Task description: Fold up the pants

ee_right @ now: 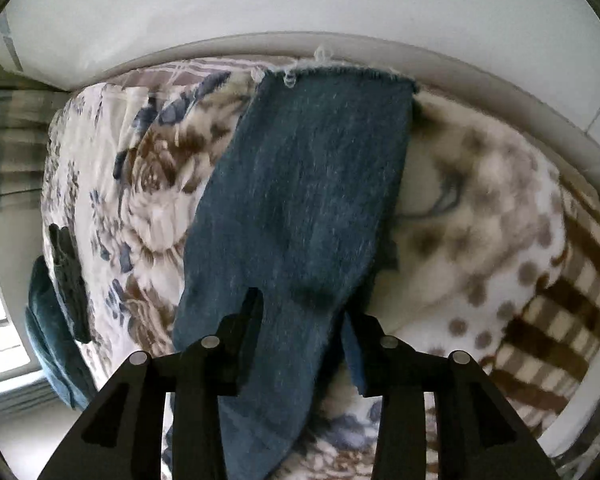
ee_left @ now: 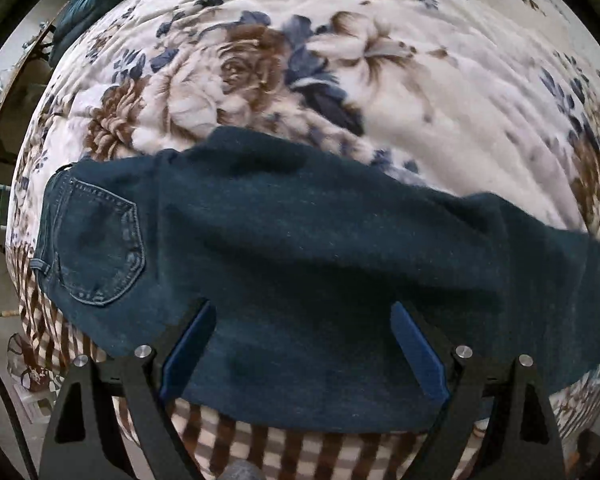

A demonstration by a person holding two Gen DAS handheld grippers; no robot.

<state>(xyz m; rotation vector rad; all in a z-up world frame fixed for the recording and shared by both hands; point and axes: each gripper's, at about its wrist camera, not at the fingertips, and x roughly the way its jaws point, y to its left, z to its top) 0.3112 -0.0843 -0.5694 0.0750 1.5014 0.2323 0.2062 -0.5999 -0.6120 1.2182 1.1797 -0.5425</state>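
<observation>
Spread over our flowered bed [ee_left: 440, 128], the pants [ee_left: 300, 240] lie near its checked edge; left gripper [ee_left: 304, 344] jaws gape empty, right gripper [ee_right: 300, 332] jaws loosely straddle the leg [ee_right: 300, 184], which may slip and bunch.

Pants [ee_left: 300, 240] run out of the left wrist view at the right edge, so the leg end is unseen there. In the right wrist view the pants' lower part drops behind the right gripper [ee_right: 300, 320]; whether its jaws press the denim cannot be told. Blanket [ee_right: 480, 220] print is motion-blurred. Dark clothes [ee_left: 76, 4] at top left are cropped, unidentifiable. Clutter beyond the bed's left edge is too small to read.
</observation>
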